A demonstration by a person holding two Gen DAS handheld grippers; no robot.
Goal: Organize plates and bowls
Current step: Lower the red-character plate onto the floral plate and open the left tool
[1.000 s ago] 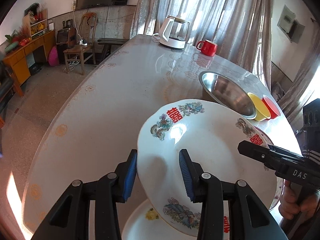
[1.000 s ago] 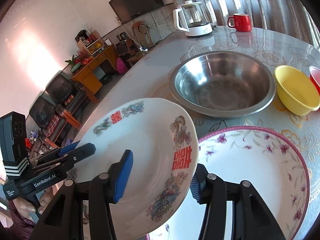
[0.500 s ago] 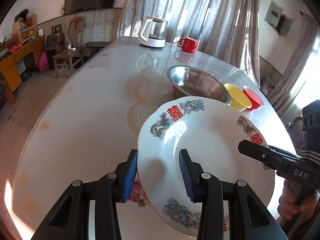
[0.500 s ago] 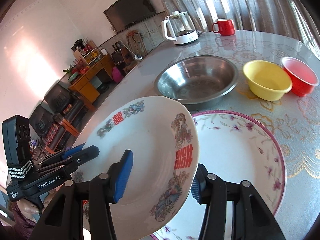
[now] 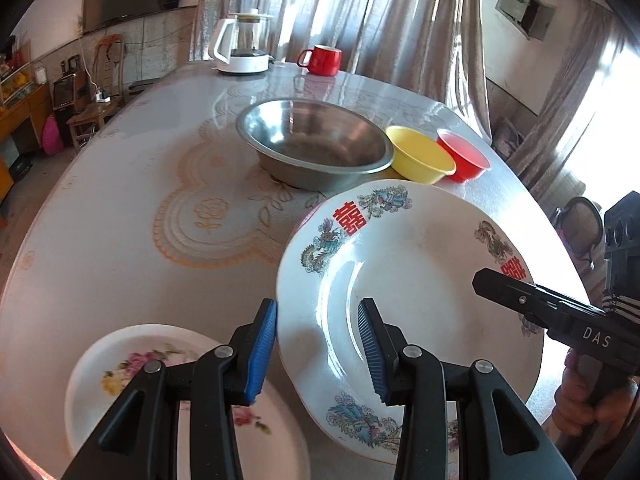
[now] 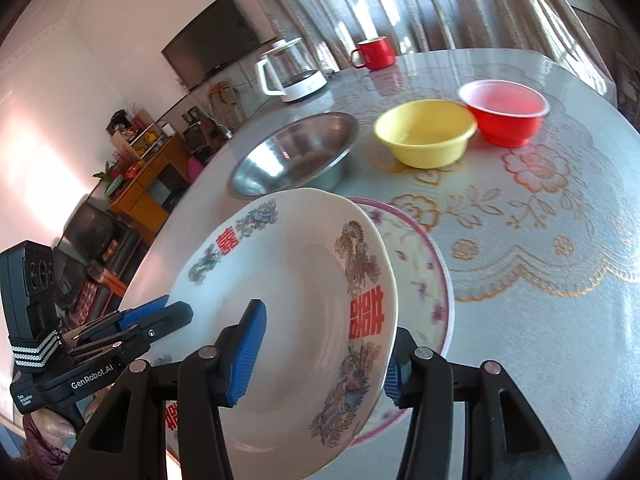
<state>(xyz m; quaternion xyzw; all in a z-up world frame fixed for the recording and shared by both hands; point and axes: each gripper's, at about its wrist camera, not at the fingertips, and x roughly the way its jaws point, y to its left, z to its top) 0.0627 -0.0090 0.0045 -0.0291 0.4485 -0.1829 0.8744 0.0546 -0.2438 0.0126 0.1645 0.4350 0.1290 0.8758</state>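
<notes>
Two fisheye wrist cameras look forward along their own fingers from opposite sides of one dragon-patterned plate [image 5: 404, 312], each very close to its rim. The left wrist view faces across the table [image 5: 120, 240] toward the curtains, the opposite gripper entering at its right edge. The right wrist view faces toward the television wall, the other gripper at its left edge. Both share the plate, steel basin [image 6: 294, 152], yellow bowl [image 6: 426, 134], red bowl [image 6: 504, 112], kettle [image 5: 242, 46] and mug [image 5: 320, 60]

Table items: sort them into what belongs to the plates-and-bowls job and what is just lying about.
Job: dragon plate, held by both grippers; pink-rimmed plate; rose plate; steel bowl; yellow bowl; red bowl.

Lying about: kettle; red mug.
</notes>
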